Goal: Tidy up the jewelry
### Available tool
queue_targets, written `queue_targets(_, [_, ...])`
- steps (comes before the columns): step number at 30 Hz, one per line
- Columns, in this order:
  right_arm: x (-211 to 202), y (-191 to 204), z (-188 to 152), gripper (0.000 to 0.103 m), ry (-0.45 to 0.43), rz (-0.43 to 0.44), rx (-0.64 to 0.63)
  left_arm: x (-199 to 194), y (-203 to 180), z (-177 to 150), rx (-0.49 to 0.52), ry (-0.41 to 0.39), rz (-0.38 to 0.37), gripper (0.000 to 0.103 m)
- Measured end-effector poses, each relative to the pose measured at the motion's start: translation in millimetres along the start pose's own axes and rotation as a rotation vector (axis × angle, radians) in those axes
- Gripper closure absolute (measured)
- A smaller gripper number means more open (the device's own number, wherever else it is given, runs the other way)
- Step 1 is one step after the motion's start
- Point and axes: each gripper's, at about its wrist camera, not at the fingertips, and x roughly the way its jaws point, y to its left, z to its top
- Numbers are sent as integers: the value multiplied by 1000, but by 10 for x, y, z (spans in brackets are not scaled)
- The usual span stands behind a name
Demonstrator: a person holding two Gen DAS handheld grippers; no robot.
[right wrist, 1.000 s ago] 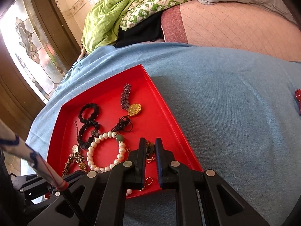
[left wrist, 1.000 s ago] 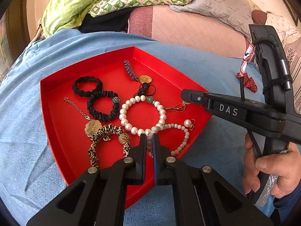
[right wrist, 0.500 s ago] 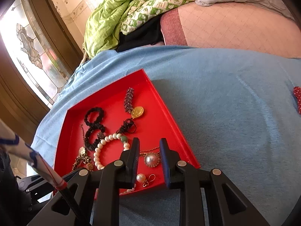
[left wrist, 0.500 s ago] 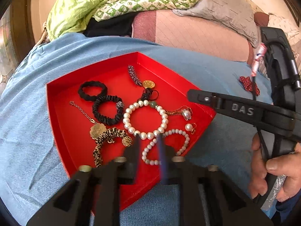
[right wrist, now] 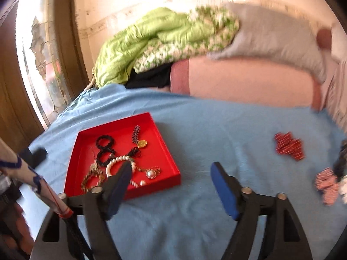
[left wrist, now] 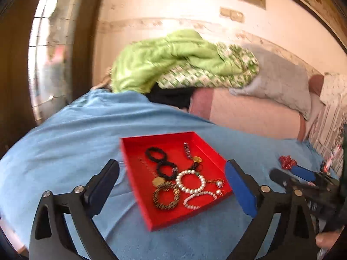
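Observation:
A red tray [left wrist: 134, 164] [right wrist: 167, 160] lies on a blue cloth and holds several jewelry pieces: a pearl bracelet [left wrist: 190, 181] [right wrist: 118, 162], black hair ties [left wrist: 161, 160] [right wrist: 105, 149], a leopard-print scrunchie [left wrist: 166, 196], a gold pendant [right wrist: 142, 144] and a pearl earring [right wrist: 150, 173]. My left gripper [left wrist: 171, 176] hangs above and in front of the tray, its jaws opening wide with nothing between the pads. My right gripper [right wrist: 171, 176] is raised to the right of the tray, jaws also opening, nothing held.
A red beaded piece [right wrist: 288, 145] [left wrist: 287, 162] and a pink patterned piece [right wrist: 327, 184] lie on the blue cloth [right wrist: 216, 130] at the right. Behind are a pink mattress [right wrist: 249, 80], a green quilt [left wrist: 169, 60] and a grey pillow [left wrist: 279, 82]. A window [right wrist: 39, 60] is at the left.
Both grippers went from shut over the tray to wide open, and both rose and drew back. A pearl earring and a pearl strand came free and lie in the tray.

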Motion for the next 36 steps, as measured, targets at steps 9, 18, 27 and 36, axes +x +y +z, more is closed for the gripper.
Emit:
queue_targets(9, [-674, 306, -553, 13, -24, -53, -208, -705, 91, -500, -49, 32, 210, 0])
queue_targets(18, [-741, 500, -806, 13, -15, -69, -312, -785, 98, -593, -49, -6, 380, 0])
queue_targets(27, [-682, 527, -848, 13, -1, -78, -327, -606, 257, -576, -115, 83, 432, 0])
queue_targets(36, [-620, 553, -873, 13, 19, -83, -341, -605, 249, -592, -102, 93, 432, 0])
